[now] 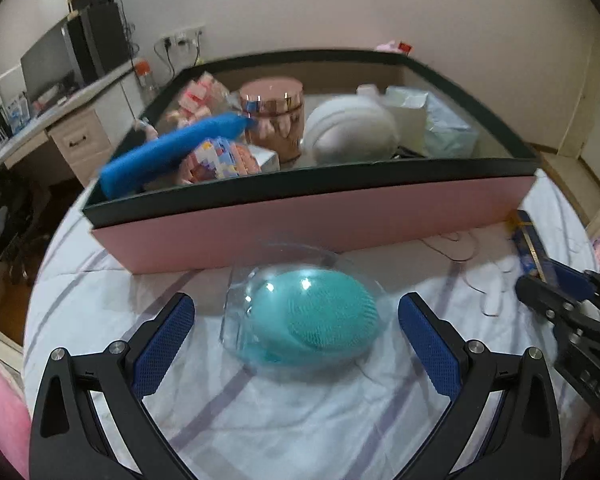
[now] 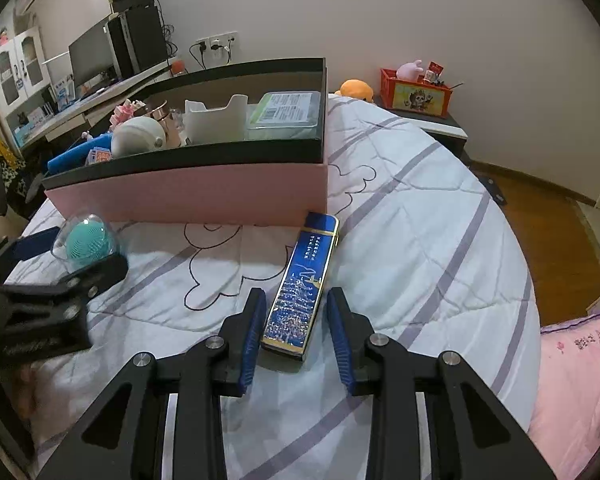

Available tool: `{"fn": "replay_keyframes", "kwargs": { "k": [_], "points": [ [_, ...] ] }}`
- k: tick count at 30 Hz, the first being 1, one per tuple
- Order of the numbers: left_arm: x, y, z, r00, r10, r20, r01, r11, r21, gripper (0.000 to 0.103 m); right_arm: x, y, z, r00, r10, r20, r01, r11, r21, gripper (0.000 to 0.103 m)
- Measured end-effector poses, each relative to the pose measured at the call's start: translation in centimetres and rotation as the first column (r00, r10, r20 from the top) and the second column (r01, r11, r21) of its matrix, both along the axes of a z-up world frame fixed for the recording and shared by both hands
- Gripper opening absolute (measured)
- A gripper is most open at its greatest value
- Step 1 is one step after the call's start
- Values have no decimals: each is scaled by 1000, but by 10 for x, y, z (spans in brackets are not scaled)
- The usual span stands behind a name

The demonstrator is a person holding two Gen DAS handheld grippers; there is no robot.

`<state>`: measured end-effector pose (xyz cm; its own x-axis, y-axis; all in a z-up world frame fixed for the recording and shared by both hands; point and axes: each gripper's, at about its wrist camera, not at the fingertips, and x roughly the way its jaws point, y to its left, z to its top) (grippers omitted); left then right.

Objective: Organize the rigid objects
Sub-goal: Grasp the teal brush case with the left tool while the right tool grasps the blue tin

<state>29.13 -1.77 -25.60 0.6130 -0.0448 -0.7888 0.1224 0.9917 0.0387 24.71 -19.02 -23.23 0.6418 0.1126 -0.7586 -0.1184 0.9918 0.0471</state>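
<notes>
Though seemingly ungripped, blue box point(image 2: 300, 288) lies between right tool point(image 2: 296, 336).

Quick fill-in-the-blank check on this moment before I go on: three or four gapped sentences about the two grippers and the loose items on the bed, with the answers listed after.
1. The left gripper has its jaws spread wide around a clear case holding a ____ silicone brush.
2. The long blue box lies on the quilt between the pads of the ____ gripper.
3. Both loose items lie in front of the ____ wall of the storage box.

Missing words: teal; right; pink
</notes>
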Motion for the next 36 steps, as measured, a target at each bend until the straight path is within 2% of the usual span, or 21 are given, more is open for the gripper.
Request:
{"fn": "replay_keyframes", "kwargs": {
  "k": [1, 3, 4, 5, 7, 12, 16, 21, 28, 31, 36],
  "points": [
    [4, 0, -4, 1000, 2, -23, -2, 1000, -5, 103, 2, -3, 0, 1000, 1, -1, -1, 1000, 7, 33],
    [4, 0, -3, 1000, 1, -19, -1, 1000, -9, 102, 5, -6, 0, 1000, -1, -1, 1, 1000, 10, 34],
    [3, -1, -2, 1000, -5, -11, 5, 1000, -10, 96, 6, -6, 0, 1000, 0, -2, 0, 1000, 6, 34],
    [3, -3, -1, 1000, -17, -7, 17, 1000, -14, 85, 7, -6, -1, 1000, 0, -2, 0, 1000, 0, 35],
    [0, -6, 1, 999, -42, 5, 42, 999, -15, 72, 7, -3, -1, 1000, -1, -2, 1, 1000, -15, 36],
    [-7, -8, 2, 998, -56, 10, 56, 998, 2, 72, 14, 1, -1, 1000, -2, -5, 1, 999, -50, 44],
    [-23, -4, 4, 998, -64, 13, 64, 998, 11, 72, 14, 1, -1, 1000, 5, -4, -5, 998, -57, 43],
    [-56, 6, 5, 997, -77, 22, 77, 997, 23, 72, 1, 3, 2, 998, 60, -6, -60, 997, -53, 28],
    [-104, 30, 5, 995, -84, 47, 84, 996, -2, 73, -55, 27, 1, 983, 185, -18, -186, 981, -49, 25],
    [-105, 36, 3, 996, -72, 53, 72, 997, -11, 83, -63, 35, 0, 985, 172, -1, -172, 982, -78, 25],
    [-98, 40, -1, 997, -58, 44, 60, 997, -43, 89, -53, 43, -2, 990, 142, 13, -140, 986, -94, 27]
  ]
}}
